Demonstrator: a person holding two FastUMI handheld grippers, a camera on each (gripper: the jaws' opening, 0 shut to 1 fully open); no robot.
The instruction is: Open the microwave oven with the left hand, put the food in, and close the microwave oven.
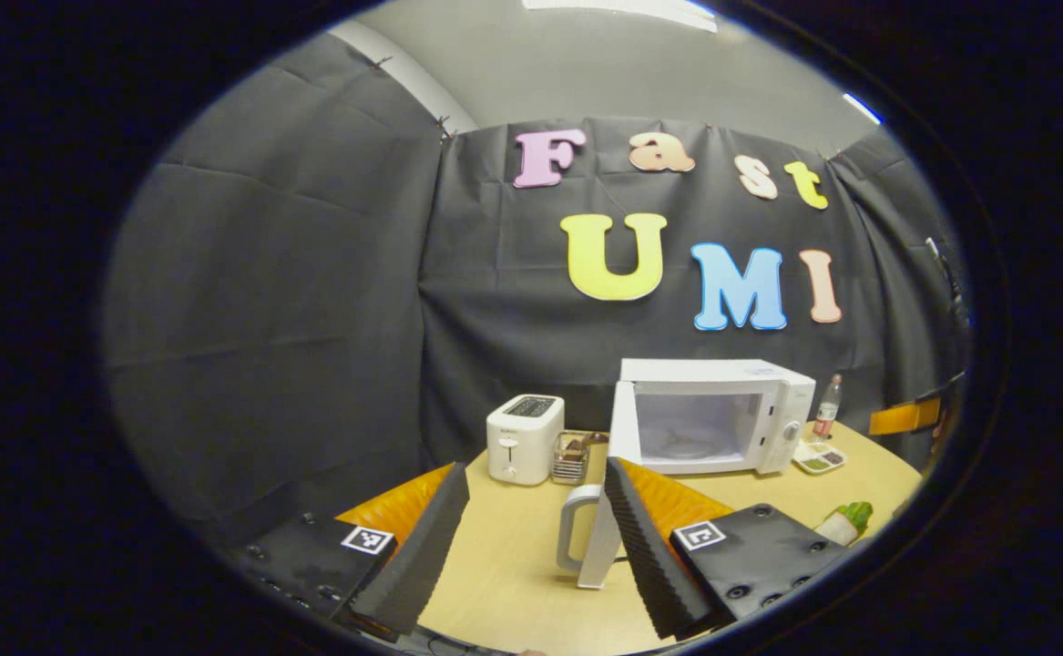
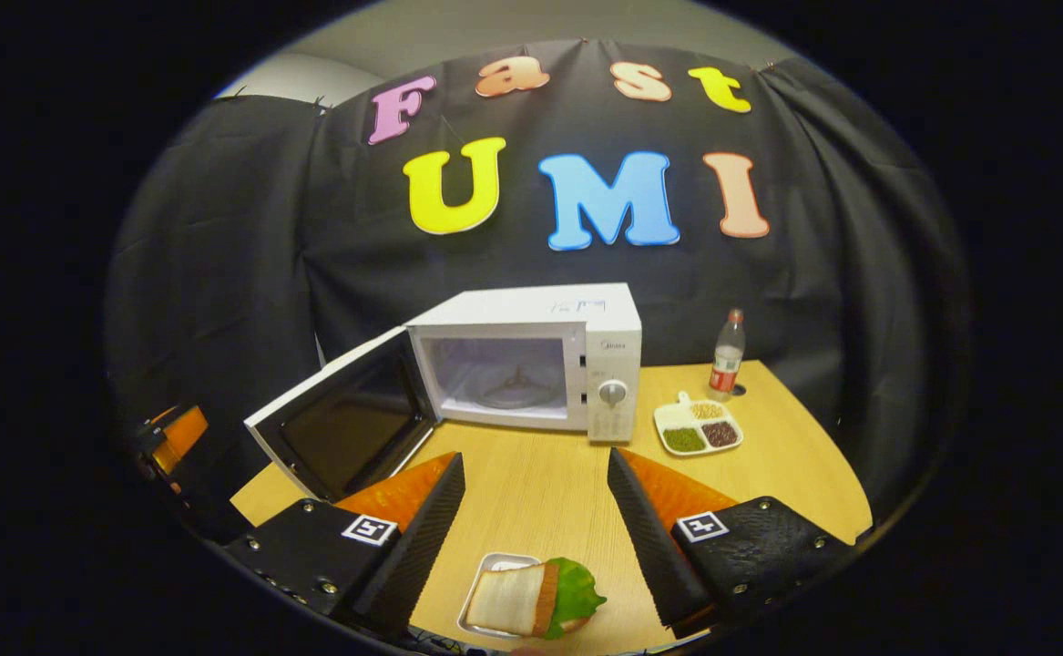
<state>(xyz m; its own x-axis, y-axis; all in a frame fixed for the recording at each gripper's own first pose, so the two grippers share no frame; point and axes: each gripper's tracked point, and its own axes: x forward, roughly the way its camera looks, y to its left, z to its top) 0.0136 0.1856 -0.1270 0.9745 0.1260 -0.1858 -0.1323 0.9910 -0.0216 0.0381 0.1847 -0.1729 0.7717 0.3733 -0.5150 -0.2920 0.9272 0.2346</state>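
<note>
- sandwich (image 2: 536,597) on its tray (image 2: 485,583), near side of the microwave (image 2: 531,364), lies between the spread right gripper (image 2: 536,510) fingers.
- left gripper (image 1: 536,538) spread, door handle (image 1: 572,538) between.

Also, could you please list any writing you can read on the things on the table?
Microwave: small mark above the dial, too small to read.
Bottle: label blurred, unreadable.
Toaster: faint mark on the front, too small to read.
Nothing on these reads clearly.
</note>
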